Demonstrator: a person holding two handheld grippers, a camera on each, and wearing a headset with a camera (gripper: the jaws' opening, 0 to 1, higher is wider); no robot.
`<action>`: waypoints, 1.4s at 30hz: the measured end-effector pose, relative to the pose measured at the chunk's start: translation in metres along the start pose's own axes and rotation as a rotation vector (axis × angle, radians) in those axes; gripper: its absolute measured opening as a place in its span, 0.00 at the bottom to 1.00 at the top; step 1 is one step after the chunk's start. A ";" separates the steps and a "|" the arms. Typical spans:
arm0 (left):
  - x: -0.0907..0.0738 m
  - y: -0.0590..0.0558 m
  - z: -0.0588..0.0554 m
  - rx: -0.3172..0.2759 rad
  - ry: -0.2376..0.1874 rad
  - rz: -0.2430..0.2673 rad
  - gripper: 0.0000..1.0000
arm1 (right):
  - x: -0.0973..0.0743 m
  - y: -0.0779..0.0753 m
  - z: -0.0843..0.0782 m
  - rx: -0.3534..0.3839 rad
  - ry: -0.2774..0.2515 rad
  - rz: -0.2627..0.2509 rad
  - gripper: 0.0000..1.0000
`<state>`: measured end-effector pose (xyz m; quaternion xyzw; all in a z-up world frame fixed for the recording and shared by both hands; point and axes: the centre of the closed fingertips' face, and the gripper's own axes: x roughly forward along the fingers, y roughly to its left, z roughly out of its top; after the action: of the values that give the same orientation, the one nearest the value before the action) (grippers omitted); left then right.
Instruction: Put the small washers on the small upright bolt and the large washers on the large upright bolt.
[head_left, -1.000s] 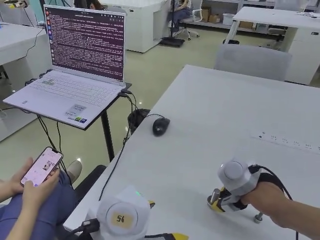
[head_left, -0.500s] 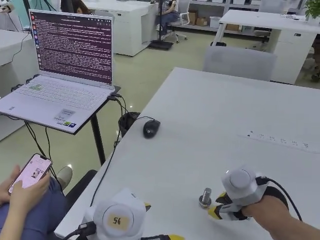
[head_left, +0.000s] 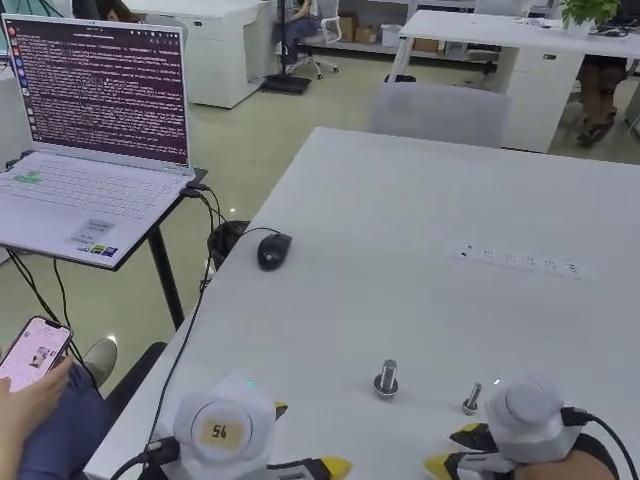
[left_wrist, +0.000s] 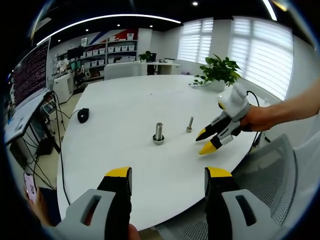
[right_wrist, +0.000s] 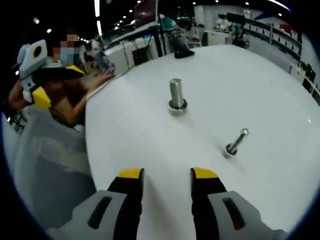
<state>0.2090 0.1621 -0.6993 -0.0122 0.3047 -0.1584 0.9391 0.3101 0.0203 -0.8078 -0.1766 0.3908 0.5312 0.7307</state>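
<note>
Now the large upright bolt (head_left: 387, 380) stands on the white tabletop (head_left: 400, 220) in the lower middle of the head view. The small upright bolt (head_left: 472, 399) stands to the right of it, near but not touching. Both bolts have the head down and the shaft up. The left claw (left_wrist: 168, 172) rises from the bottom of the left gripper view. Its two yellow-tipped jaws are wide apart and empty, well apart from the bolts. The right claw (right_wrist: 167, 174) is open too, with a smaller gap, and it grips nothing. In the right gripper view the small bolt is at the middle right and the large bolt is higher, near the centre. A black mouse (head_left: 274, 250) lies near the left edge of the tabletop, and a laptop (head_left: 90, 120) is at the upper left of the head view.
</note>
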 end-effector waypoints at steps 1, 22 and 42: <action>0.001 0.000 0.000 0.002 0.002 -0.002 0.58 | -0.004 0.000 -0.003 0.013 -0.005 -0.006 0.39; 0.020 0.009 0.010 0.047 0.004 -0.037 0.58 | -0.079 -0.037 -0.027 0.184 -0.214 -0.150 0.55; 0.024 0.006 0.009 0.040 -0.009 -0.046 0.59 | -0.098 -0.031 -0.027 0.176 -0.270 -0.218 0.65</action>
<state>0.2346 0.1594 -0.7061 -0.0012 0.2969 -0.1859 0.9366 0.3153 -0.0724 -0.7557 -0.0804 0.3129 0.4316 0.8422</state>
